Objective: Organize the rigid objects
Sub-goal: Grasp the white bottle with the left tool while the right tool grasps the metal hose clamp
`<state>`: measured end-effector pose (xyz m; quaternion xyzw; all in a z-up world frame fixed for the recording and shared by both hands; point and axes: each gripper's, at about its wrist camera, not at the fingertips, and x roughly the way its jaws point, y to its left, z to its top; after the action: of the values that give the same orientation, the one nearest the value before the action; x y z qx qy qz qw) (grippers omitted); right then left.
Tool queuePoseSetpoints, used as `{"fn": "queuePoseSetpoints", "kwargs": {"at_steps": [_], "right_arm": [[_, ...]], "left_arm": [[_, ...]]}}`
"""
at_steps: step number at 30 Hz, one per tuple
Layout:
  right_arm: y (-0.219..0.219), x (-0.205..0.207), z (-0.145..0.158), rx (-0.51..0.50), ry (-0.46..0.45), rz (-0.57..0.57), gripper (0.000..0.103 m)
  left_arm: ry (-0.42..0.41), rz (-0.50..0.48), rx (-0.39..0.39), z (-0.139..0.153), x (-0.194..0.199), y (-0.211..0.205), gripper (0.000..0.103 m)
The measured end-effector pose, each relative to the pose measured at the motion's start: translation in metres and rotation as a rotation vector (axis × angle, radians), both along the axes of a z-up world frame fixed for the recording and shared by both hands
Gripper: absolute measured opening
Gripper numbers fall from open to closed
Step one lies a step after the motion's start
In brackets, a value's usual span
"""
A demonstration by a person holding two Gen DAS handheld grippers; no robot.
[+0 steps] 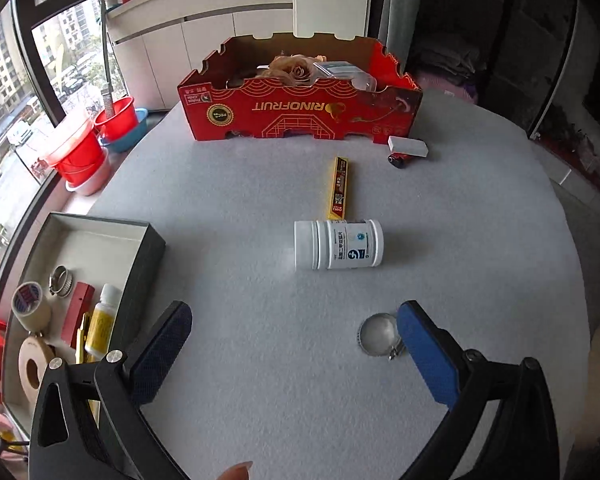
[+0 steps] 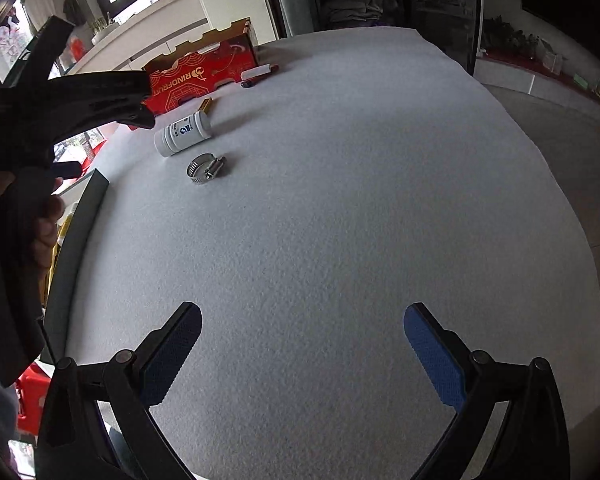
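My left gripper (image 1: 294, 314) is open above the grey felt table (image 1: 260, 380), nothing between its fingers. A metal hose clamp (image 1: 378, 336) lies just beside its right fingertip. Beyond lie a white pill bottle (image 1: 338, 244) on its side, a yellow narrow box (image 1: 339, 188), a white eraser-like block (image 1: 407, 146) and a dark lighter (image 1: 398, 159). A dark open box (image 1: 148, 240) at the left holds tape rolls, a clamp, a red block and a glue bottle. My right gripper (image 2: 302, 316) is open over bare felt; the hose clamp (image 2: 204, 168) and pill bottle (image 2: 182, 132) lie far ahead of it.
A red cardboard fruit box (image 1: 300, 108) with odds inside stands at the table's far side. Red buckets (image 1: 80, 152) sit on the floor by the window at the left. In the right wrist view a hand (image 2: 44, 224) holds the left tool at the left edge.
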<state>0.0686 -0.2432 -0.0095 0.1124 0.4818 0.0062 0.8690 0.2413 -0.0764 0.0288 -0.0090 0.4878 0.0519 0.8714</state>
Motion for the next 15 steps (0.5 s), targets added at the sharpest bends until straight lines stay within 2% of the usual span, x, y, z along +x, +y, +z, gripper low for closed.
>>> {"fn": "queuePoseSetpoints", "kwargs": {"at_steps": [3,6,10,15], "right_arm": [[0.002,0.017,-0.004,-0.009,0.012,0.034,0.102],[0.007,0.038,-0.006,-0.026,0.022,0.072,0.102],[0.016,0.072,-0.01,-0.038,0.024,0.114,0.102],[0.045,0.122,-0.021,-0.109,0.019,0.212,0.102]], "left_arm": [[0.016,0.008,0.065,-0.024,0.032,-0.011,0.103],[0.047,0.027,0.053,-0.045,0.055,-0.011,0.103],[0.059,0.028,0.082,-0.065,0.071,-0.013,0.103],[0.042,0.028,0.01,-0.074,0.086,0.0,0.103]]}}
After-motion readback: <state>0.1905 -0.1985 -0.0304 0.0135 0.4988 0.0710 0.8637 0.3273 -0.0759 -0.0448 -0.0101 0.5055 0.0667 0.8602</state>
